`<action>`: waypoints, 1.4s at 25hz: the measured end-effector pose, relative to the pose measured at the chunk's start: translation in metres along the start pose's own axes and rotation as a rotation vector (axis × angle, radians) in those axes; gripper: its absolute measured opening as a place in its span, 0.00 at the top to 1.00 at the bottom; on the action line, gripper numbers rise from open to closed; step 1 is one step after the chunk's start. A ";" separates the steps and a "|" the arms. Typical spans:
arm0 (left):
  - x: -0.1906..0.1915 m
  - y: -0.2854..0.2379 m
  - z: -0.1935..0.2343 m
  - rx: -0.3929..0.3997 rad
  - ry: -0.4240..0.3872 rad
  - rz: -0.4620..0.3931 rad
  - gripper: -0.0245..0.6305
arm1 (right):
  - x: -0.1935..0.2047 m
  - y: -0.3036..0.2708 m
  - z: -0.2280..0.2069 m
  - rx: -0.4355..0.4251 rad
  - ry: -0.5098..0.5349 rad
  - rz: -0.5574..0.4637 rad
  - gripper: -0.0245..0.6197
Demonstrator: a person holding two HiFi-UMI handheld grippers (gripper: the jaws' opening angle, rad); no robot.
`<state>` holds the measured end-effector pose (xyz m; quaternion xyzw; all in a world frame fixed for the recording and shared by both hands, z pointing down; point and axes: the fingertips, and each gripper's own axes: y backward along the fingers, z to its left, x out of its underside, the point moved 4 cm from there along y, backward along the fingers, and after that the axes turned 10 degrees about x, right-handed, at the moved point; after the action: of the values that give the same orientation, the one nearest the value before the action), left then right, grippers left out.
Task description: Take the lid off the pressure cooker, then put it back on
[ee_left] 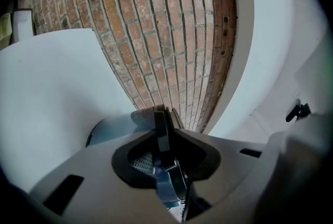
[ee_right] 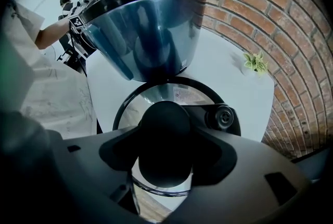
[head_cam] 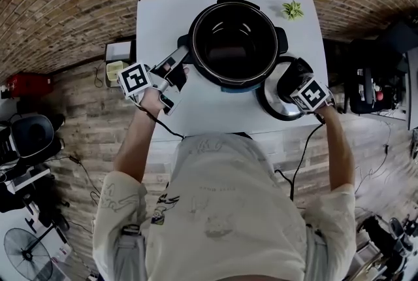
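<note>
The pressure cooker pot (head_cam: 235, 44) stands open in the middle of the white table (head_cam: 163, 18), dark inside. My left gripper (head_cam: 183, 56) reaches in level from the left and is shut on the pot's thin black side handle (ee_left: 161, 137), which sits edge-on between the jaws. The steel lid (head_cam: 277, 108) lies right of the pot, near the table's front edge. My right gripper (head_cam: 296, 76) points straight down over it, jaws closed around the lid's round black knob (ee_right: 165, 137). The lid's shiny top (ee_right: 171, 94) and valve (ee_right: 225, 116) show past the knob, with the pot's blue-grey wall (ee_right: 145, 30) behind.
A small green plant (head_cam: 292, 10) stands at the table's far right corner. A brick wall runs behind the table. Boxes (head_cam: 119, 51) and a red object (head_cam: 26, 85) sit on the floor to the left, other gear (head_cam: 369, 87) to the right.
</note>
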<state>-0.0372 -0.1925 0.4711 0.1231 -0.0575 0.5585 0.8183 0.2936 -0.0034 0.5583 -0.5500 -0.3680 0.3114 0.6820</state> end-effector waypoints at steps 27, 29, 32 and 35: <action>0.000 0.001 0.000 0.015 -0.011 -0.040 0.81 | -0.038 0.211 -0.040 0.078 0.082 -0.038 0.51; 0.000 0.001 0.000 0.018 -0.009 -0.043 0.81 | -0.051 0.219 -0.037 0.061 0.090 -0.061 0.51; 0.000 0.001 0.001 0.020 -0.007 -0.045 0.82 | -0.075 0.224 -0.030 0.028 0.115 -0.092 0.51; 0.000 0.001 0.002 0.023 -0.010 -0.047 0.82 | -0.101 0.224 -0.019 0.001 0.163 -0.122 0.51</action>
<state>-0.0378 -0.1925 0.4727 0.1366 -0.0525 0.5390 0.8295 0.2512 -0.0524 0.3204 -0.5498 -0.3438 0.2238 0.7276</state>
